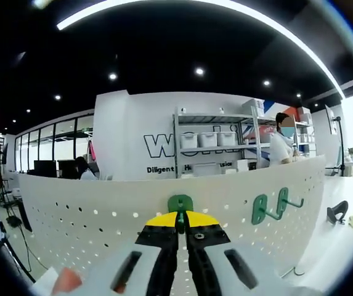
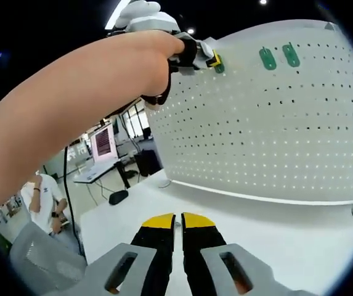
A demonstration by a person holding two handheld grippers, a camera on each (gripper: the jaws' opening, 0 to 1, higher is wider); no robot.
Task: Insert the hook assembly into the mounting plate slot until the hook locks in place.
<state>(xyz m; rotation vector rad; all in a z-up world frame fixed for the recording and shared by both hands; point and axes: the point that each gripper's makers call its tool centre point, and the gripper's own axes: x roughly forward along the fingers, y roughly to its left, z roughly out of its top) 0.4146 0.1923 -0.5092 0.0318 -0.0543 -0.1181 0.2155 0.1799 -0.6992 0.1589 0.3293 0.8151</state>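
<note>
Up against the white perforated pegboard plate (image 1: 164, 209), left fingers (image 1: 181, 217) pinch the green plastic hook (image 1: 180, 204), nearest by far; right fingers (image 2: 177, 219) closed, empty.

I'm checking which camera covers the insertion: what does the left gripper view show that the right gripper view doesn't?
Left gripper view alone: the left gripper shut on a green plastic hook at the board's top edge, plus metal shelving behind. Right gripper view alone: the shut right gripper over a white tabletop, and a person's forearm. Both: the white perforated pegboard and two mounted green hooks.
</note>
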